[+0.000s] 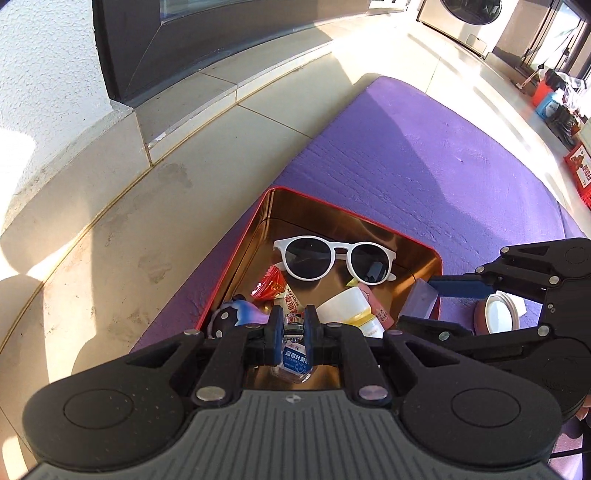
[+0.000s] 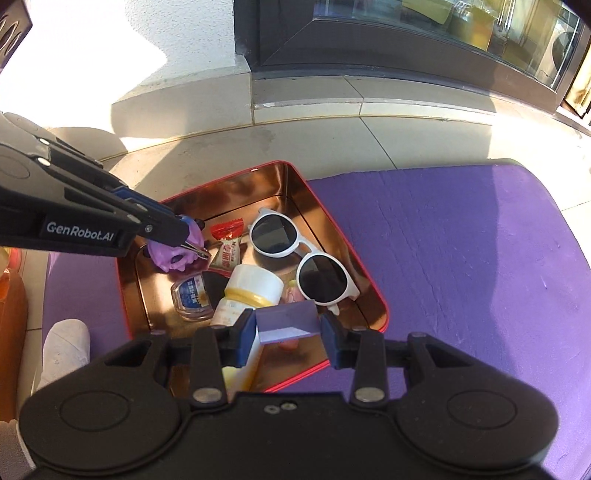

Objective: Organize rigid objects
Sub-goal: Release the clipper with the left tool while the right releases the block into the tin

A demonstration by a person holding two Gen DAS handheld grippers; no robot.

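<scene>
**Both hand-held grippers loaded over an open tin on a purple mat**

The landmark is a red tin (image 2: 373, 295) with a shiny gold inside, lying open on a purple mat (image 2: 461, 251). The mat is spread on a pale tiled floor (image 2: 317, 136) in hard sunlight. Beyond the tin, a white rendered wall (image 2: 177, 48) meets a dark-framed glass door (image 2: 406, 33) set on a low stone step. Far off to the tin's right, in the left wrist view, stands a front-loading washing machine (image 1: 465, 18).

Inside the tin lie white sunglasses (image 2: 295, 254) with dark lenses, a white bottle (image 2: 251, 291) with a yellow band, a red-wrapped sweet (image 2: 227, 230), a purple toy figure (image 2: 173, 254) and a clear blue-labelled packet (image 2: 192, 299).

The left hand-held gripper (image 1: 293, 326) hangs over the tin's near-left part, its jaws pinched tight on a small metal clip (image 1: 293, 328). The right hand-held gripper (image 2: 288, 328) is at the tin's near edge, clamped on a small purple block (image 2: 286, 321) held between its blue pads (image 2: 248, 334). Just outside the tin, on the mat beside its right wall, sits a round brown jar (image 1: 495, 314) with a white inside.
</scene>
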